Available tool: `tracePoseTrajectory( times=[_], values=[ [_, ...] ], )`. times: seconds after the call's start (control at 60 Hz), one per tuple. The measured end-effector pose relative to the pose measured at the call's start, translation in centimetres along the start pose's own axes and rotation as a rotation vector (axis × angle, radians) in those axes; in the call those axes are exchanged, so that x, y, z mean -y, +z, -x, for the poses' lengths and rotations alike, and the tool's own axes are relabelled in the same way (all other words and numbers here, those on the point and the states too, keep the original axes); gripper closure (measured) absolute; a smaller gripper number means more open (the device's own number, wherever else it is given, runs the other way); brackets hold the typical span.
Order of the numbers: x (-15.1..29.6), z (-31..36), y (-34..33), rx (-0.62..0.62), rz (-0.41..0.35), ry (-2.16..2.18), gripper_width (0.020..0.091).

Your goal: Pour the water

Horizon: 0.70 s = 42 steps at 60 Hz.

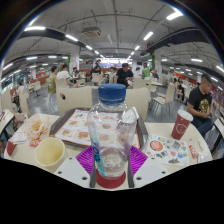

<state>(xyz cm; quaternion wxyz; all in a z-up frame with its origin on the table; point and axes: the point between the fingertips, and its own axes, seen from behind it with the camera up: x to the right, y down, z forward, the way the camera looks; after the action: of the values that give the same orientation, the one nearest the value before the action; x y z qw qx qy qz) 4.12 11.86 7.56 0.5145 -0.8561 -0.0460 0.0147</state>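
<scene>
A clear plastic water bottle (111, 128) with a blue cap (112, 94) stands upright between my fingers, its base close to the camera. My gripper (111, 161) is shut on the bottle, with the purple pads (85, 159) pressing on its lower body from both sides. A yellow bowl (49, 151) sits on the table to the left of the fingers. A red paper cup (181, 124) stands beyond the fingers to the right.
A tray (76, 128) with food wrappers lies behind the bottle. A printed plate (165, 150) lies right of the fingers, and more food (37, 128) sits left. A seated person (201, 102) is at the right. Others sit at far tables.
</scene>
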Motion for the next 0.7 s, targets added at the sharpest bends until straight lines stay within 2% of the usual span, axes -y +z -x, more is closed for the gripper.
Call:
tracePoseTrajectory(
  times=[0.117, 0.183, 0.317, 0.383, 0.417, 0.45, 0.467, 0.483, 0.517, 0.583, 0.7],
  values=[
    [-2.9, 0.1, 0.8, 0.011, 0.045, 0.037, 0.0673],
    [-3.2, 0.4, 0.5, 0.007, 0.014, 0.018, 0.0661],
    [-3.1, 0.3, 0.6, 0.005, 0.001, 0.024, 0.0585],
    [-3.5, 0.2, 0.8, 0.007, 0.027, 0.024, 0.0538],
    [-4.5, 0.1, 0.7, 0.002, 0.077, 0.021, 0.0477],
    [-5.5, 0.1, 0.5, 0.001, 0.128, 0.024, 0.0352],
    [-5.8, 0.2, 0.3, 0.003, 0.148, 0.027, 0.0268],
    [-6.0, 0.2, 0.0, 0.003, 0.163, 0.033, 0.0237],
    [-6.2, 0.2, -1.1, -0.004, 0.181, 0.048, 0.0282],
    [-6.2, 0.3, -3.4, -0.026, 0.211, 0.074, 0.0246],
    [-6.1, 1.3, -8.7, -0.051, 0.283, 0.097, 0.0254]
  ],
)
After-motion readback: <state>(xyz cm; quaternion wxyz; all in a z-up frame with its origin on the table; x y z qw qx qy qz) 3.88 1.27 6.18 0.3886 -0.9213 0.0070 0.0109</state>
